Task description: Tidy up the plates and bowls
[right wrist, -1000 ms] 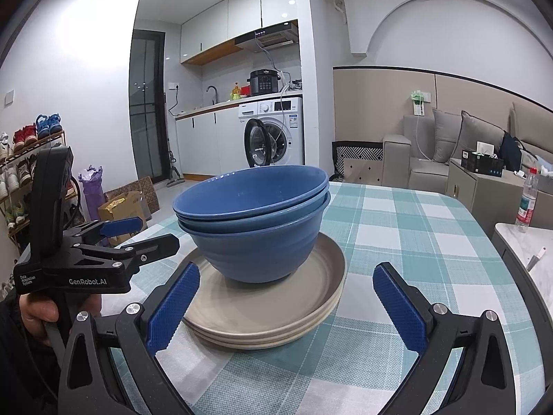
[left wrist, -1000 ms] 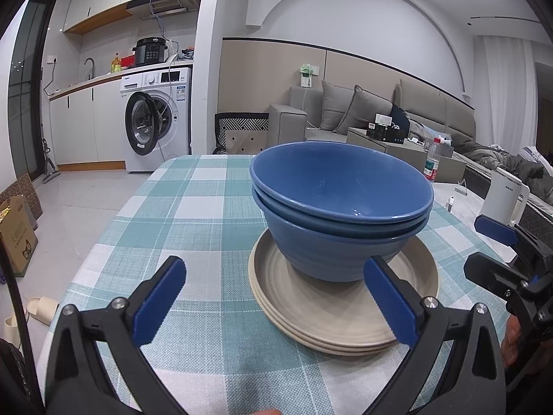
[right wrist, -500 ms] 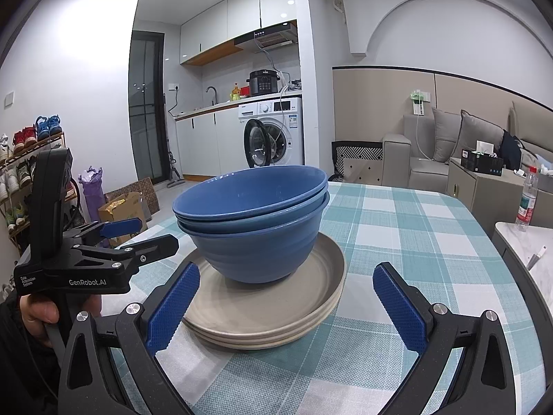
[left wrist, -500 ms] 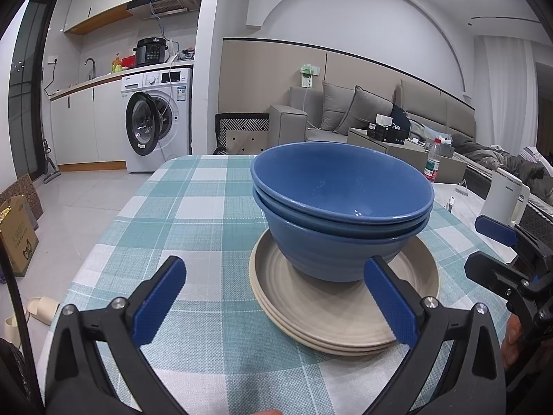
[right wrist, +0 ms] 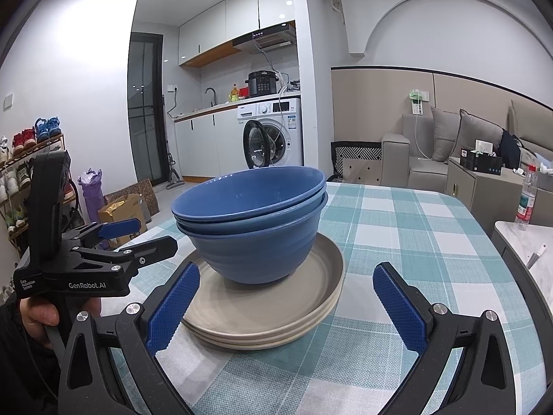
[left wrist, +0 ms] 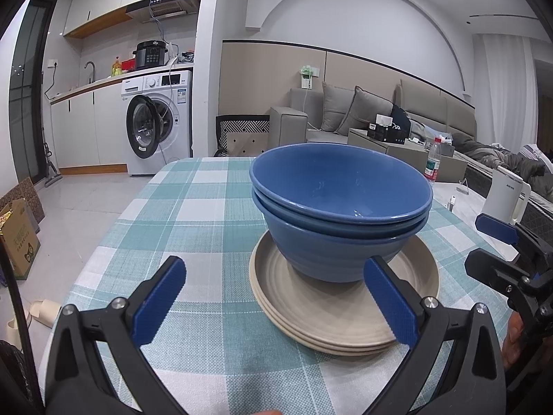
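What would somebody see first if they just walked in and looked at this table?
The eye goes first to the blue bowls, nested together and standing on a stack of beige plates on the checked tablecloth. Next come the two open grippers with blue pads: the left gripper and the right gripper, one on each side of the stack, touching nothing. Behind, a washing machine stands with its door open.

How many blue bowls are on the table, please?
3 by the rims I can see. The blue bowls are nested in one stack, standing on the beige plates on the checked tablecloth. Another bowl hidden inside is possible.
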{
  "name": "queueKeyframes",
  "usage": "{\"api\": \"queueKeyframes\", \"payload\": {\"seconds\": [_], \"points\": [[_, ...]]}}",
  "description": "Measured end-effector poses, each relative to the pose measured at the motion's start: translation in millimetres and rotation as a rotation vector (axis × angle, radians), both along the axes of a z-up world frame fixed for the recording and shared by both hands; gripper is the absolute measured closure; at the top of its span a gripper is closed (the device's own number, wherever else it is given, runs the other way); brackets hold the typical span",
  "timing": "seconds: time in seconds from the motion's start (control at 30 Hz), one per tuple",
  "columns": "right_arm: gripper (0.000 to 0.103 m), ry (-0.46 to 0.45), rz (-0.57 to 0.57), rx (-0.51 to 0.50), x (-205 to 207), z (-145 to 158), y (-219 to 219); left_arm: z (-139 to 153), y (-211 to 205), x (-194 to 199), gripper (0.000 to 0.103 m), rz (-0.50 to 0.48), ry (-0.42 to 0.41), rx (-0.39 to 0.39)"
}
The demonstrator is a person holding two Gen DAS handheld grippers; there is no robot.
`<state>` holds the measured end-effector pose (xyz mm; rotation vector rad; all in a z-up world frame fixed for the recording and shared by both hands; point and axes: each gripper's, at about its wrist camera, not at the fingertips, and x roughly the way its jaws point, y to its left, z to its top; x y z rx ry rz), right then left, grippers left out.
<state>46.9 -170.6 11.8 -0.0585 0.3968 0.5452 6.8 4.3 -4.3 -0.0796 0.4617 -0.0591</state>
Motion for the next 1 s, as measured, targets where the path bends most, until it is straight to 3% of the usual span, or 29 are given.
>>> {"api": "queueKeyframes", "payload": {"seconds": [1.0], "points": [[0.001, 0.000, 0.001, 0.000, -0.2, 0.2, 0.4, 1.2, -0.1, -0.5, 0.000, 0.001, -0.007, 0.009]]}}
